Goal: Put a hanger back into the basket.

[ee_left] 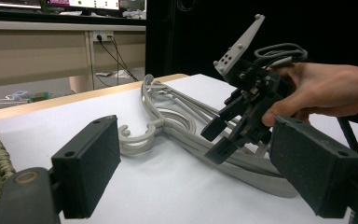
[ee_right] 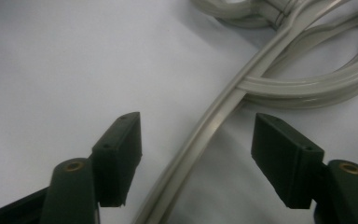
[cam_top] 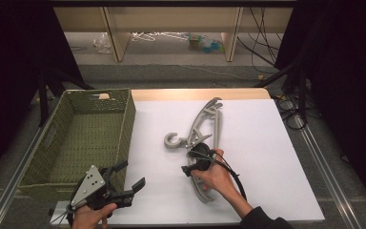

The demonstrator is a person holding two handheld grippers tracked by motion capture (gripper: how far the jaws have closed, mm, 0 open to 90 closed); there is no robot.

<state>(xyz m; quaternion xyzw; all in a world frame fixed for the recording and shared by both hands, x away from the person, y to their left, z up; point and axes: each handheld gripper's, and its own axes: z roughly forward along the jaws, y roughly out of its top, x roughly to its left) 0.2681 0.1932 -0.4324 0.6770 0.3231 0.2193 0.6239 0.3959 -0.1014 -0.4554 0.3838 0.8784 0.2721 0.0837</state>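
Grey plastic hangers point(cam_top: 208, 123) lie stacked on the white tabletop point(cam_top: 262, 143), hooks point(cam_top: 171, 141) pointing left. My right gripper point(cam_top: 190, 161) is low over their near end. In the right gripper view its jaws point(ee_right: 196, 154) straddle one grey hanger arm point(ee_right: 214, 119), with a gap on each side, so it is open. The left gripper view shows that gripper point(ee_left: 214, 142) tipped down onto the hangers point(ee_left: 177, 126). My left gripper point(cam_top: 132, 174) hovers open and empty at the table's near left, its pads point(ee_left: 91, 163) wide apart.
A green woven basket point(cam_top: 126, 121) stands empty along the table's left side, right beside my left gripper. Beyond the table's far edge are wooden shelf legs and cables on the floor. Dark curtains close both sides.
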